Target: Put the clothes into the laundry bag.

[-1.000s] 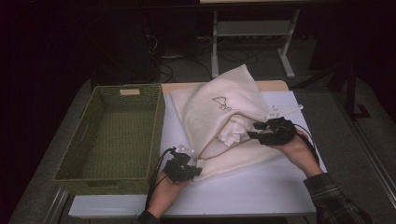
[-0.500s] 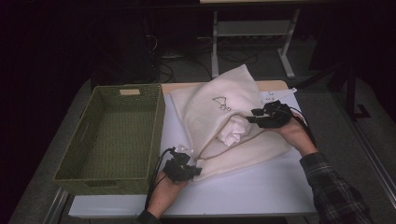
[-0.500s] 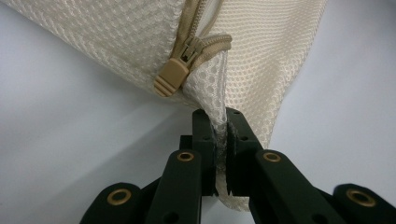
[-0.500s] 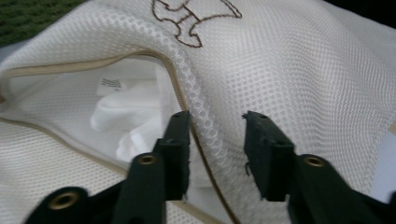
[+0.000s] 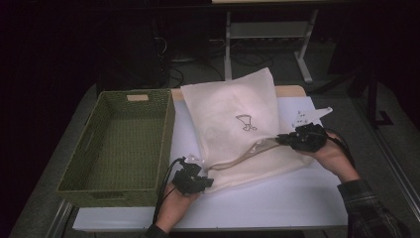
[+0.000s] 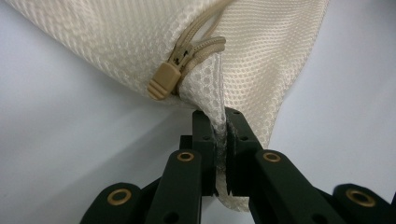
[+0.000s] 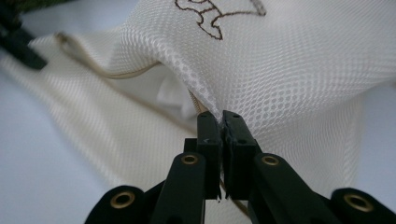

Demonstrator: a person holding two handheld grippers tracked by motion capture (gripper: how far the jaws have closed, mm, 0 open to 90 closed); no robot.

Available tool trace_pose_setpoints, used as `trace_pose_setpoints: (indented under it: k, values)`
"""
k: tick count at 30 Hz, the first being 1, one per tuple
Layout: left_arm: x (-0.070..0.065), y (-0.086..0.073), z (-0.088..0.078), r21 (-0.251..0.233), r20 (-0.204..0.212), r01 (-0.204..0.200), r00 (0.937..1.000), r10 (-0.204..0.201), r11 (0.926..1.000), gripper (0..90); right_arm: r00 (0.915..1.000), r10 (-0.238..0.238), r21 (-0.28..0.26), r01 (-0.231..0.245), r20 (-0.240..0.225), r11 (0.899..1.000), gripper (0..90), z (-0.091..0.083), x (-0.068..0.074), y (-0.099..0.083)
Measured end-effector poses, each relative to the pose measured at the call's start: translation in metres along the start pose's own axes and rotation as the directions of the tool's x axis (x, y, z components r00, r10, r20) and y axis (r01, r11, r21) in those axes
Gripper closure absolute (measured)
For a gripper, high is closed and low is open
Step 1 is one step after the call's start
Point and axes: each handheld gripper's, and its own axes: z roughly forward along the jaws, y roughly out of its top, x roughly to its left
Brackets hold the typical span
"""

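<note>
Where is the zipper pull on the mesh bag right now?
In the left gripper view the zipper pull sits at the corner of the mesh bag, just above and left of the left gripper, whose fingers pinch the mesh beside it.

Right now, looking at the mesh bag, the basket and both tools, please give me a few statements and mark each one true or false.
1. The left tool is shut on the mesh bag near its zipper pull. True.
2. The right tool is open above the bag. False: it pinches the mesh.
3. The green basket lies left of the bag. True.
4. The bag sits inside the basket. False: it lies on the table.
</note>
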Motion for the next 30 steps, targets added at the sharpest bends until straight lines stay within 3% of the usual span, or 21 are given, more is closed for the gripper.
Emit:
trace_pose_setpoints:
  k: [2, 6, 11, 13, 15, 18, 21, 24, 26, 27, 30]
  values:
    - [0.0, 0.0, 0.0, 0.004, 0.002, -0.002, 1.0, 0.002, 1.0, 84.1, 0.9997, 0.003, 0.025, -0.003, -0.023, 1.0, 86.3, 0.002, 0.002, -0.009]
    - [0.0, -0.001, 0.002, 0.006, 0.006, 0.0, 1.0, 0.0, 1.0, 84.0, 0.9992, 0.024, 0.078, -0.021, -0.031, 0.997, 86.0, 0.024, 0.002, -0.023]
    - [0.001, -0.001, 0.004, 0.012, 0.01, -0.004, 0.9999, 0.003, 0.9999, 83.9, 0.9993, 0.025, 0.136, -0.029, 0.027, 0.99, 84.9, 0.066, -0.002, -0.029]
    - [0.001, -0.002, 0.004, 0.012, 0.011, -0.004, 0.9999, 0.004, 0.9999, 83.8, 0.9981, 0.043, 0.142, -0.049, 0.044, 0.989, 79.4, 0.075, -0.004, -0.03]
    - [0.001, -0.002, 0.003, 0.013, 0.009, -0.006, 0.9999, 0.006, 0.9999, 83.8, 0.9973, 0.062, 0.122, -0.066, 0.04, 0.99, 66.0, 0.069, -0.006, -0.03]
    - [0.001, -0.001, 0.003, 0.014, 0.007, -0.01, 0.9999, 0.01, 0.9998, 83.8, 0.9931, 0.107, 0.017, -0.108, 0.047, 0.994, 54.1, 0.036, -0.012, -0.03]
    - [0.001, -0.001, 0.002, 0.015, 0.003, -0.019, 0.9998, 0.019, 0.9997, 83.8, 0.9791, 0.164, -0.054, -0.159, 0.12, 0.986, 49.8, 0.003, -0.022, -0.039]
    - [0.001, -0.001, 0.002, 0.012, 0.006, -0.02, 0.9998, 0.02, 0.9997, 83.7, 0.9481, 0.242, -0.071, -0.232, 0.206, 0.97, 47.4, -0.015, -0.039, -0.056]
    - [0.001, 0.0, 0.002, 0.013, 0.007, -0.023, 0.9997, 0.023, 0.9996, 83.7, 0.9271, 0.304, -0.077, -0.294, 0.22, 0.953, 45.8, -0.018, -0.047, -0.068]
    - [0.001, 0.0, 0.002, 0.016, 0.008, -0.027, 0.9996, 0.027, 0.9995, 83.7, 0.9221, 0.314, -0.068, -0.307, 0.226, 0.949, 45.4, -0.017, -0.049, -0.073]
    - [0.001, 0.0, 0.003, 0.022, 0.008, -0.031, 0.9995, 0.031, 0.9993, 83.8, 0.9178, 0.328, -0.018, -0.332, 0.224, 0.943, 45.1, -0.008, -0.054, -0.081]
